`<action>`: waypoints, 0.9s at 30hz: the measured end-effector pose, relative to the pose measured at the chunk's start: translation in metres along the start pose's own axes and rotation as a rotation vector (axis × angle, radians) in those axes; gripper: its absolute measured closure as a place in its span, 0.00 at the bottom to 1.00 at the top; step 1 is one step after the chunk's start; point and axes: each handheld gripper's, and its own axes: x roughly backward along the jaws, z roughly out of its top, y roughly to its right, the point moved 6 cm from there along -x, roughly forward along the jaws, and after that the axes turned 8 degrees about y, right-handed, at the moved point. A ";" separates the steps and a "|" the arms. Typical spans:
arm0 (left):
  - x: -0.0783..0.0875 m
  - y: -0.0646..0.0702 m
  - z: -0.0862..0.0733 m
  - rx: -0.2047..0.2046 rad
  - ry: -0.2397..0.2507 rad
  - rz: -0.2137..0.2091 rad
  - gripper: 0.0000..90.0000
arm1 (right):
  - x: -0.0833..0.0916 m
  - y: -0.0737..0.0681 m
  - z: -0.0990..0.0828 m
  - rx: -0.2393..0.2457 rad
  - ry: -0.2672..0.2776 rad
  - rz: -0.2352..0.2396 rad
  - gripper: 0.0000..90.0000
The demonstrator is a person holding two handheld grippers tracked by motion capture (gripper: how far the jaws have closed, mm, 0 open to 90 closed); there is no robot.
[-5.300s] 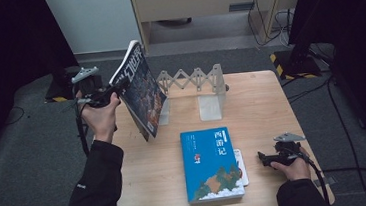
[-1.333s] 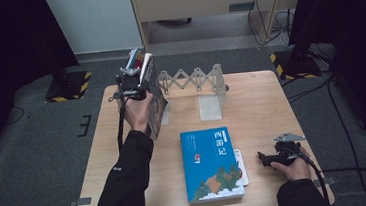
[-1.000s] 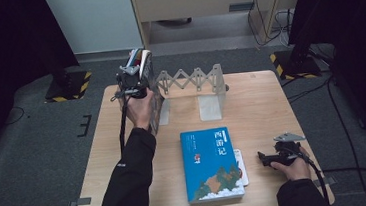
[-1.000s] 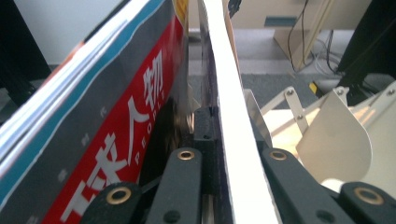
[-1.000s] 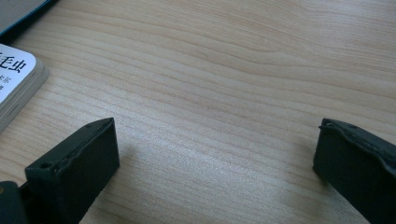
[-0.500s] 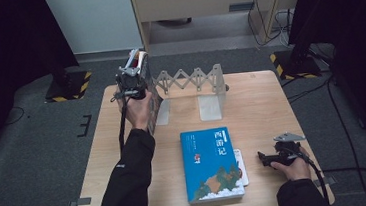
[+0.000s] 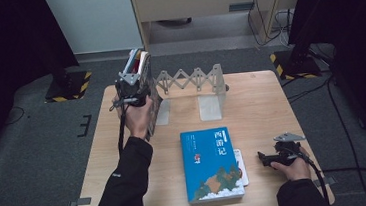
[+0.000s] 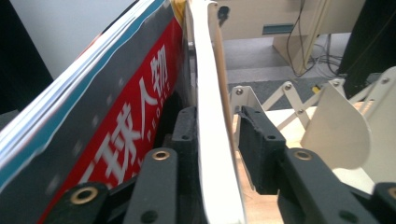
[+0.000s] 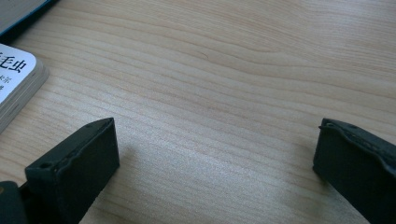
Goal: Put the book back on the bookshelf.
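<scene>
My left gripper point(image 7: 136, 79) is at the left end of the metal folding book rack point(image 7: 194, 79), where a grey magazine with a red spine point(image 8: 126, 130) and a thin white book point(image 8: 210, 93) stand upright. Its jaws have just been opening. The white book is still between them, with a small gap at the right-hand pad point(image 8: 254, 140). A blue book point(image 7: 211, 163) lies flat at the table's front, over a smaller white book point(image 7: 241, 165). To its right my right gripper point(image 7: 268, 156) rests open on the wood, nothing between its jaws.
The rack's white end plates point(image 8: 336, 121) stand right of the upright books. The wooden table point(image 7: 261, 106) has bare room at the right. The smaller white book's corner point(image 9: 14, 79) lies left of my right gripper point(image 9: 215, 154). Cables and a cabinet sit beyond the table.
Since the earliest frame my left hand carried the magazine from the table's left edge to the rack and stood it upright. Over the last second it barely shifted. The right hand has kept still.
</scene>
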 end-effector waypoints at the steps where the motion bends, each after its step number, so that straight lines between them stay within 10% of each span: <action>1: 0.003 0.000 -0.001 -0.001 0.005 -0.004 0.73 | 0.000 0.000 0.000 0.000 -0.002 0.001 0.00; 20: 0.039 -0.008 -0.026 0.156 0.114 -0.195 0.49 | 0.000 0.000 0.000 0.001 -0.002 0.001 0.00; 27: 0.050 -0.013 -0.035 0.152 0.150 -0.239 0.45 | 0.000 0.000 0.000 0.000 -0.003 0.001 0.00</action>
